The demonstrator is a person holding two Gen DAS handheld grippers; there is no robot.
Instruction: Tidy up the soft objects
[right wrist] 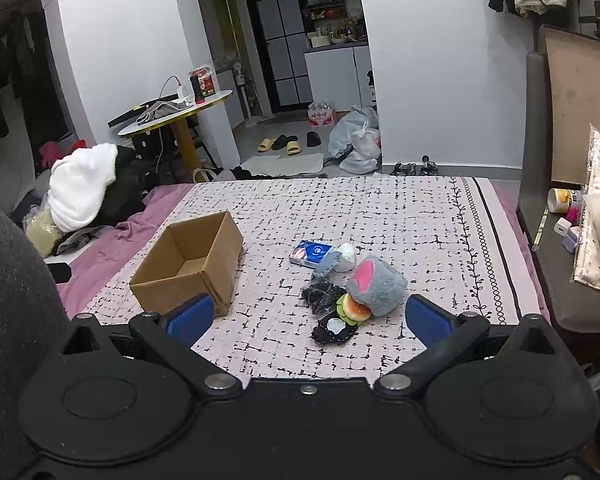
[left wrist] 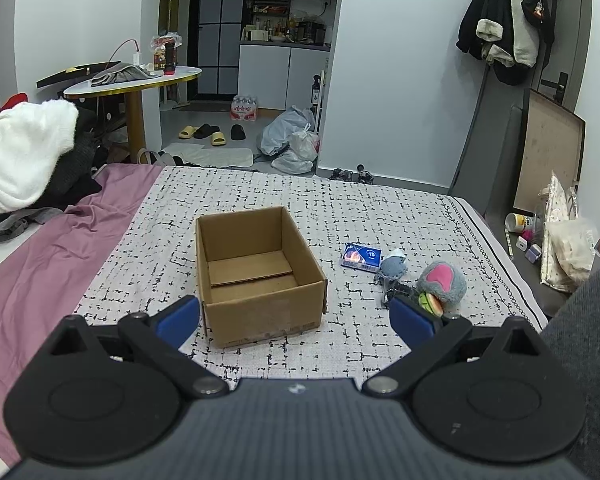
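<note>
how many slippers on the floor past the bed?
4 slippers, in a row before the kitchen doorway: yellow, black, yellow, black. Others may be hidden behind the bed.

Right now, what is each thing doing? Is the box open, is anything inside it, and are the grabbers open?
Cardboard box: open, upright, empty.
Grey plush toy: lying on the bed, outside the box.
Toy burger: on the bed, touching the plush.
Blue tissue pack: lying flat, closed.
Left gripper: open, empty.
Right gripper: open, empty.
</note>
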